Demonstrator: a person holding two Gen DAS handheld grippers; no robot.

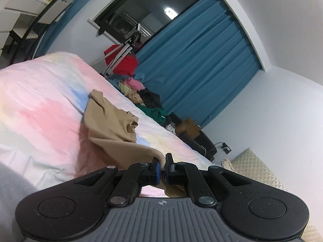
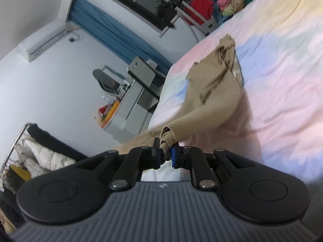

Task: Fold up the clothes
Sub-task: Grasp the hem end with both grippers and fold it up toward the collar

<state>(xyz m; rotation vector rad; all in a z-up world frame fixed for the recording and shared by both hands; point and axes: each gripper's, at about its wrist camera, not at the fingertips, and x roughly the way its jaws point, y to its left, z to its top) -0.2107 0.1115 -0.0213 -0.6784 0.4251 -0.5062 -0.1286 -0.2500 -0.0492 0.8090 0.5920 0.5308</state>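
A tan garment (image 1: 109, 123) is lifted off a pastel bed (image 1: 40, 104), its far end trailing crumpled on the sheet. My left gripper (image 1: 162, 164) is shut on the garment's ribbed hem, which bunches between the blue pads. In the right wrist view the same tan garment (image 2: 214, 88) stretches up from the bed (image 2: 282, 70) to my right gripper (image 2: 166, 151), which is shut on a gathered edge of the cloth. The fabric sags between the two grips and casts a shadow on the sheet.
A heap of mixed clothes (image 1: 145, 96) lies at the bed's far side by blue curtains (image 1: 197, 64). A red garment on a stand (image 1: 125, 60) is behind. A desk (image 2: 129, 109), a chair (image 1: 40, 24) and a basket of bedding (image 2: 32, 151) stand along the walls.
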